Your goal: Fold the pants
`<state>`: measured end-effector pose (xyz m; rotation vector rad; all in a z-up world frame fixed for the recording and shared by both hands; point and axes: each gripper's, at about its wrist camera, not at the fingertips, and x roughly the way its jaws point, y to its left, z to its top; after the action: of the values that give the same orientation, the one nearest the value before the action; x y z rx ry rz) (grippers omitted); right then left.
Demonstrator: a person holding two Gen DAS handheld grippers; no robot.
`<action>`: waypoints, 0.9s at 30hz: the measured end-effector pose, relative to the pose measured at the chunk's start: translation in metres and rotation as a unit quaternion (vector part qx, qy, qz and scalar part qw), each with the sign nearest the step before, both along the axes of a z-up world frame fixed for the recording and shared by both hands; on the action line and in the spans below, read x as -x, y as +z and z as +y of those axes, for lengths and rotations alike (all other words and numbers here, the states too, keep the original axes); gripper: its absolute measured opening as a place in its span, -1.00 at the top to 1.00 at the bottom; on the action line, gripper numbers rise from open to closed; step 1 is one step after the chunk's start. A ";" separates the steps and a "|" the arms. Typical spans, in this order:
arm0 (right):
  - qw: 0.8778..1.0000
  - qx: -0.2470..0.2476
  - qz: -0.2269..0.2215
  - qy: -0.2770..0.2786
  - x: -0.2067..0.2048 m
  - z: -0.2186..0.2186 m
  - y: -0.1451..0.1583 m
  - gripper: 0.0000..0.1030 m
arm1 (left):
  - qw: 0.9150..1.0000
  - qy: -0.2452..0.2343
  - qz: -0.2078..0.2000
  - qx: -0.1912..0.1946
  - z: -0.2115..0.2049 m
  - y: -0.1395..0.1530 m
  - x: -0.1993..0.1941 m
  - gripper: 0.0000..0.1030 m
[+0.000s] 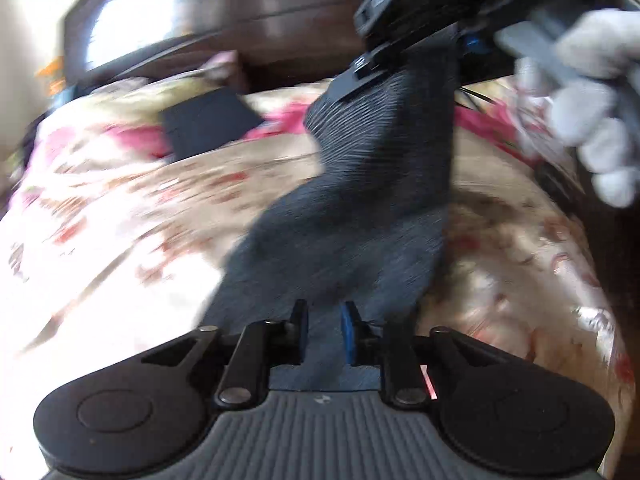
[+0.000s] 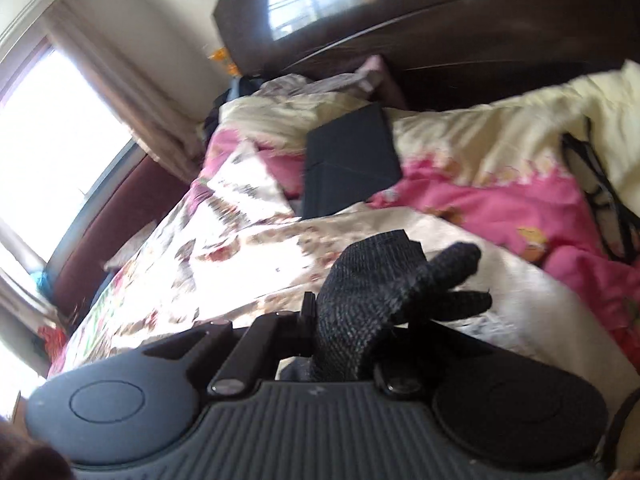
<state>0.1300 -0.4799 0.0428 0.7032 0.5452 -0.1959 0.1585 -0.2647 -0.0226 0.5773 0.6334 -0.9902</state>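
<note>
At the bottom centre of the left wrist view, the left gripper has its jaws clamped on the dark pants. The cloth rises in a stretched band above the floral bed to the right gripper at the upper right, held by a gloved hand. In the right wrist view, the right gripper has its jaws together on a bunched fold of the pants. A dark folded piece lies on the bed near the wooden headboard.

One dark pants, two grippers, one gloved hand, one black box.
</note>
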 end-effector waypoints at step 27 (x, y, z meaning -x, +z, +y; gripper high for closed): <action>0.854 0.228 -0.052 0.466 -0.071 0.537 -0.015 0.88 | 0.913 0.407 0.001 -0.012 0.403 -0.013 0.034 -0.05</action>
<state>0.2007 0.0570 0.0275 -0.0678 0.6515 0.6098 0.1244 0.1381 -0.0359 0.2766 0.7937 -0.1942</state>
